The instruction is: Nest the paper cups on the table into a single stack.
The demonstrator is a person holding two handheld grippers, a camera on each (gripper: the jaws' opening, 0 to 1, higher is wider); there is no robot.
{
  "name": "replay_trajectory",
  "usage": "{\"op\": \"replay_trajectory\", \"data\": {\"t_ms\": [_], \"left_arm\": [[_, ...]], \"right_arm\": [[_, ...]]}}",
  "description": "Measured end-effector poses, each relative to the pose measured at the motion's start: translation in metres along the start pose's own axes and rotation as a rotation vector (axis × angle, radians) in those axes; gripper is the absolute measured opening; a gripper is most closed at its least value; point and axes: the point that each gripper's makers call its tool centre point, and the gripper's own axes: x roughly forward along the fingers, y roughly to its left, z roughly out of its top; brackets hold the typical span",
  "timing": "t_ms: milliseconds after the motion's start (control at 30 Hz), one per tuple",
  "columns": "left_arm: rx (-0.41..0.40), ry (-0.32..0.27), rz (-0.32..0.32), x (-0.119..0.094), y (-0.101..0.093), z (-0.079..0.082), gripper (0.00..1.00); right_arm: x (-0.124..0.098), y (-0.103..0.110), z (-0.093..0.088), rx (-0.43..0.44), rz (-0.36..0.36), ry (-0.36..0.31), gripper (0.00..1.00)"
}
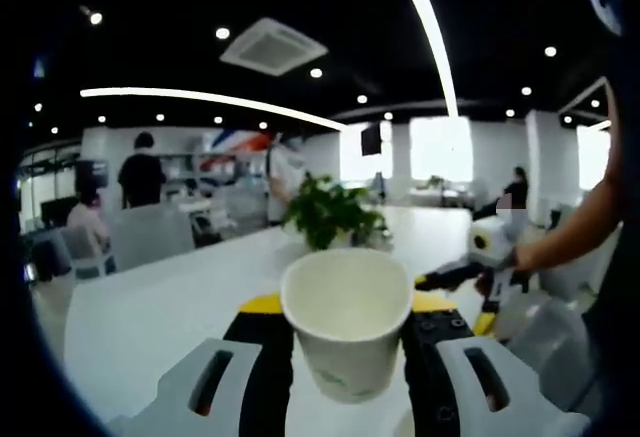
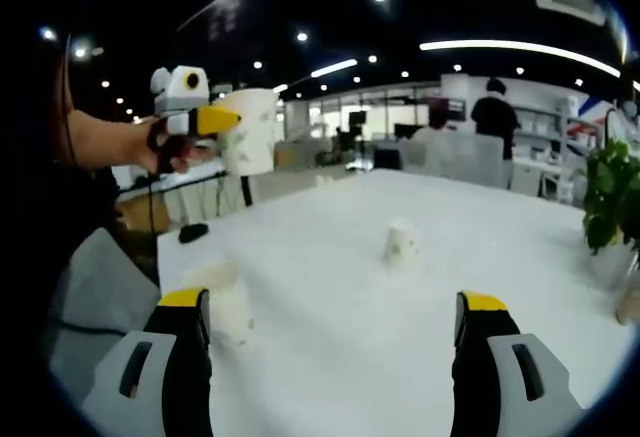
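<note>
Two upside-down paper cups wait on the worktop, ahead of the spread right claw; left claw pinches an upright paper cup held high above them.

Upper left: left gripper clamping a paper cup. Centre: upside-down cup on white table. Lower left: another cup. Bottom: right gripper, jaws apart.

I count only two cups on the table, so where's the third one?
It's in the air: the left gripper is shut on a paper cup, held above the white table, left of the two cups there.
</note>
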Motion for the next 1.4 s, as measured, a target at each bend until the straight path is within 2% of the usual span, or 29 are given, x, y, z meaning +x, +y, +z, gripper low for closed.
{"op": "replay_trajectory", "data": {"t_ms": [433, 700, 1000, 1133, 1400], "left_arm": [[-0.020, -0.003, -0.003, -0.013, -0.016, 0.001, 0.40], [-0.011, 0.011, -0.006, -0.012, -0.034, -0.012, 0.40], [-0.013, 0.010, 0.004, -0.016, -0.041, -0.015, 0.40], [-0.022, 0.015, 0.003, -0.016, -0.043, -0.019, 0.40], [-0.030, 0.016, -0.012, -0.018, -0.059, -0.023, 0.40]], "right_arm": [[-0.003, 0.001, 0.001, -0.001, -0.002, -0.003, 1.00], [-0.005, 0.001, -0.004, 0.007, -0.001, -0.001, 1.00], [-0.007, 0.003, -0.001, 0.019, 0.015, -0.011, 1.00], [-0.007, 0.008, -0.001, -0.011, 0.025, -0.001, 1.00], [-0.007, 0.008, -0.005, -0.008, 0.021, 0.005, 1.00]]}}
